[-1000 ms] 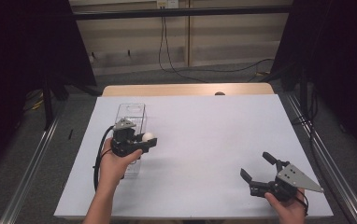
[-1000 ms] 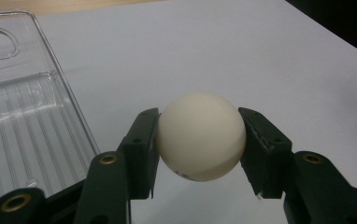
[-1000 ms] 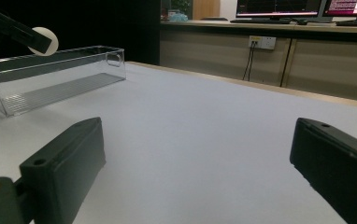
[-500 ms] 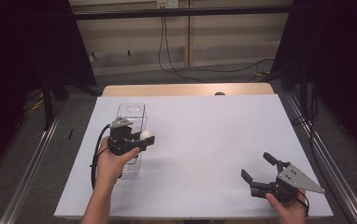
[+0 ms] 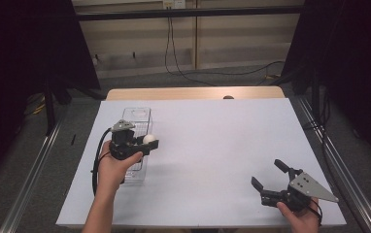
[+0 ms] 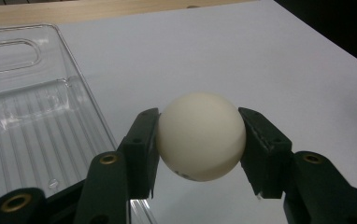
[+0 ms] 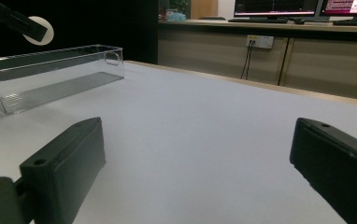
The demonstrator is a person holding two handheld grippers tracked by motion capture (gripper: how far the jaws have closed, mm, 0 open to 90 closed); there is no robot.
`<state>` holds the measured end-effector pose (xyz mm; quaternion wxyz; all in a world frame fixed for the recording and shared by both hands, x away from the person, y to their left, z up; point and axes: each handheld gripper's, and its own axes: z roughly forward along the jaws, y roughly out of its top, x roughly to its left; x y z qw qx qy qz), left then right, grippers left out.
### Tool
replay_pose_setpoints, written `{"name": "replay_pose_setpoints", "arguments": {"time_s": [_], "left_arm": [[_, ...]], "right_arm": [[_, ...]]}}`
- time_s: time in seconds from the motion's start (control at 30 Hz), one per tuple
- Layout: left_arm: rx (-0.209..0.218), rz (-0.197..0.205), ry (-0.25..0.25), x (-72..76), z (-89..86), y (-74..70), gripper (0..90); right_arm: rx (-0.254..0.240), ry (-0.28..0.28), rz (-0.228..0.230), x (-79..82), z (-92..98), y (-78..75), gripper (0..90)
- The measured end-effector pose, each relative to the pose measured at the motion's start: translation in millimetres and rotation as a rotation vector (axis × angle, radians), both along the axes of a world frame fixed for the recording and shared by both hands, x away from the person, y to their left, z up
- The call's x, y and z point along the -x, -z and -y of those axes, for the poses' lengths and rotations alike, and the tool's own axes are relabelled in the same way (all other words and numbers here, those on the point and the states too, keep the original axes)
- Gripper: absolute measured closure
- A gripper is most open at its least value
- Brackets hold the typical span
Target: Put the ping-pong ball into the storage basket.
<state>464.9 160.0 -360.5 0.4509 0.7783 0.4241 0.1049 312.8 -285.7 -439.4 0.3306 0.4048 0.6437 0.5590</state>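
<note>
A white ball is pinched between the black jaws of my left gripper. From above, the left gripper holds the ball just over the right long edge of a clear plastic tray on the white table. The tray has a ribbed floor and nothing in it. My right gripper rests near the table's front right, open, with nothing between its jaws. Far off in its view are the tray and the held ball.
The white tabletop gives way to a wooden strip at the far edge. Metal rails run along both sides of the table. A cable trails from the left gripper toward the person's forearm.
The left gripper with the ball has edged slightly away from the person and toward the tray. The right gripper has kept still.
</note>
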Motion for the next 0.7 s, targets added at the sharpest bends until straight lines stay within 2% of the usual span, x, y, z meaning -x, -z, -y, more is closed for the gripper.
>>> {"name": "replay_pose_setpoints", "arguments": {"time_s": [0.13, 0.2, 0.7], "left_arm": [[-0.002, 0.001, -0.003, -0.3, -3.4, -1.6, 51.1], [0.015, -0.002, -0.007, -0.3, -3.1, -1.5, 51.1], [-0.006, 0.000, -0.012, -2.2, -6.9, -1.9, 51.1]], "right_arm": [[0.000, 0.000, 0.000, 0.0, 0.1, 0.2, 2.9], [0.000, -0.003, -0.005, 0.3, 0.1, 0.1, 2.9], [0.008, -0.003, 0.000, -0.4, 0.0, 1.0, 2.9]]}}
